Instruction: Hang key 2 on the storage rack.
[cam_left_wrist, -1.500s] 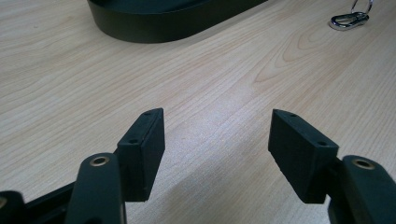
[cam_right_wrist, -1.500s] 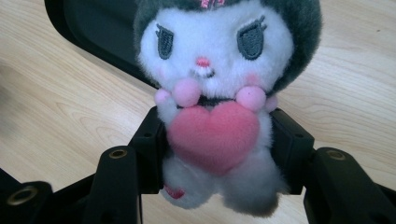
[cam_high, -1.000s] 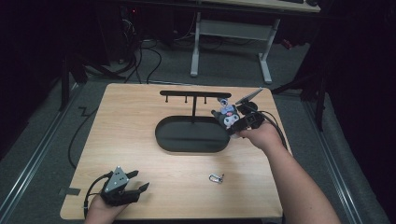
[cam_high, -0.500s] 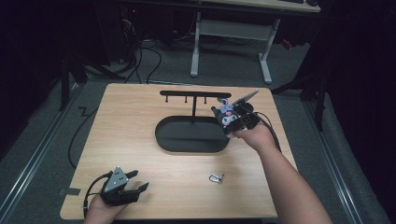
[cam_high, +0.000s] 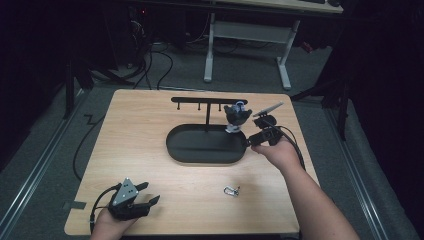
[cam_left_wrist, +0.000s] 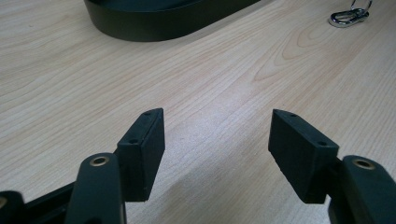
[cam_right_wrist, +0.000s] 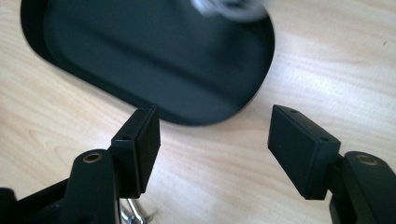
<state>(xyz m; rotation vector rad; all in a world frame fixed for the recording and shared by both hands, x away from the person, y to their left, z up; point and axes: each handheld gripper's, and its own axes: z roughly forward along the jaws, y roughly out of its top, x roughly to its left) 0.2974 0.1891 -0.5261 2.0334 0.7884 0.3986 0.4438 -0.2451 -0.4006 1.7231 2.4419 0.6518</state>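
Observation:
A black oval tray (cam_high: 173, 146) lies mid-table with a black T-shaped rack (cam_high: 202, 100) rising from it. A dark bunch with a blue and white part (cam_high: 237, 116) hangs at the rack's right end. My right gripper (cam_high: 251, 140) is just right of the tray's right end, below and beside the bunch, open and holding nothing. In the right gripper view its jaws (cam_right_wrist: 215, 140) stand wide over the tray's end (cam_right_wrist: 140, 46); the bunch (cam_right_wrist: 226, 7) is a blur at the top. My left gripper (cam_high: 150, 192) rests open at the front left corner (cam_left_wrist: 217, 140).
A small metal clip (cam_high: 230, 190) lies on the wood in front of the tray, seen too from the left gripper (cam_left_wrist: 348, 16). The tray's wall (cam_left_wrist: 154, 23) lies ahead of the left jaws. Cables trail off the table's left edge.
My right gripper has drawn back a little from the hanging bunch toward the tray's right end. The left gripper has not moved.

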